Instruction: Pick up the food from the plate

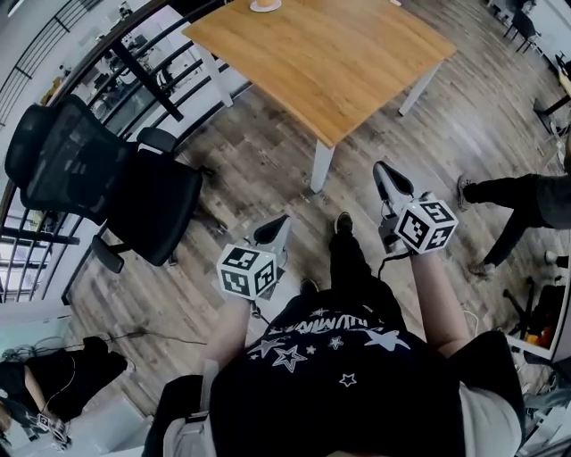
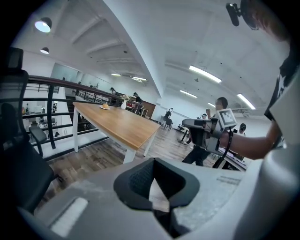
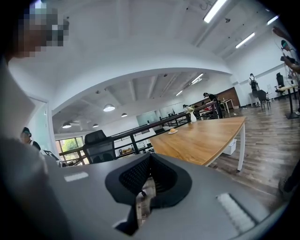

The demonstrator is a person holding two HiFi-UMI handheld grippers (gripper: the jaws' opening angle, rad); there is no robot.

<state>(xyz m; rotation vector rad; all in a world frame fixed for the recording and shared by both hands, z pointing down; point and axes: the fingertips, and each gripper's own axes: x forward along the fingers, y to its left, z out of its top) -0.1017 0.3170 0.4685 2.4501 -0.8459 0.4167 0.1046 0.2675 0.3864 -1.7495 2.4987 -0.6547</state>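
A small plate with a round piece of food (image 1: 265, 4) sits at the far end of the wooden table (image 1: 330, 67), well away from both grippers. It also shows as a small plate (image 2: 105, 107) in the left gripper view and a small plate (image 3: 172, 131) in the right gripper view. My left gripper (image 1: 278, 223) is held low in front of the person's body, over the floor, jaws together and empty. My right gripper (image 1: 384, 170) is raised a little higher, nearer the table's corner leg, shut on nothing. Both point toward the table.
A black office chair (image 1: 98, 178) stands left of the table beside a dark railing (image 1: 134, 67). Another person's legs (image 1: 517, 201) are at the right, and a seated person (image 1: 36, 384) at the lower left. Wood-plank floor (image 1: 259, 170) lies between me and the table.
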